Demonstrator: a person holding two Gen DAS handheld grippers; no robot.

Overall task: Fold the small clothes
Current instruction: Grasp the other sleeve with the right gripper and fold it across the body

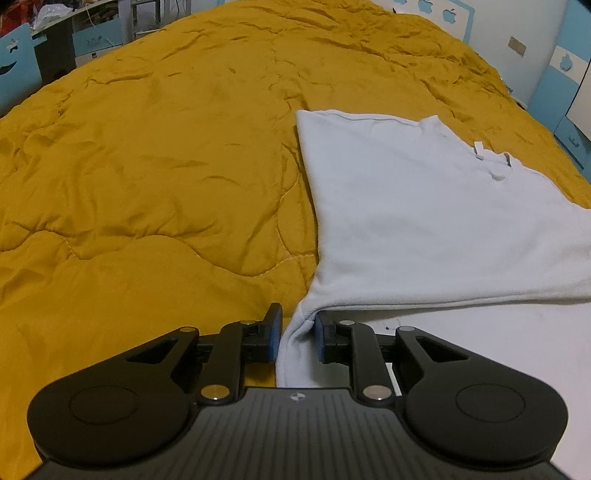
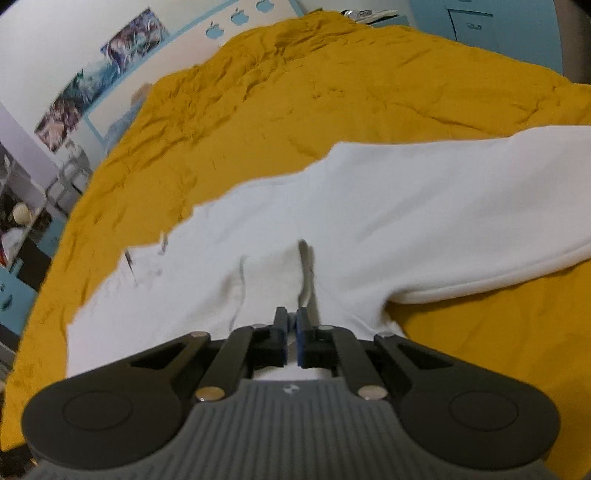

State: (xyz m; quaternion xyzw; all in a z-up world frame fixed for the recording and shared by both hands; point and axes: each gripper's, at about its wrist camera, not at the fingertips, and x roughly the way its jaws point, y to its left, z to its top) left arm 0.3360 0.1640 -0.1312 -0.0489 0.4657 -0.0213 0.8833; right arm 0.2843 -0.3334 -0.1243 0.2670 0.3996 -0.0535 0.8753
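L gripper (image 1: 297, 336): jaws pinching white shirt (image 1: 424, 206) edge.
R gripper (image 2: 291, 334): jaws nearly pressed together, pinching shirt fabric.
Risk: thin grip slips; fold skews on quilt (image 1: 147, 147).

A rumpled mustard-yellow quilt (image 1: 166, 147) covers the bed. Beyond its far edge, a white wall (image 2: 55, 48) carries blue apple cutouts (image 1: 448, 14) and posters (image 2: 92, 74), flanked by blue-and-white cabinets (image 1: 569, 92) and a cluttered desk (image 1: 74, 22).

One white garment (image 1: 424, 206), one yellow quilt (image 1: 147, 166)
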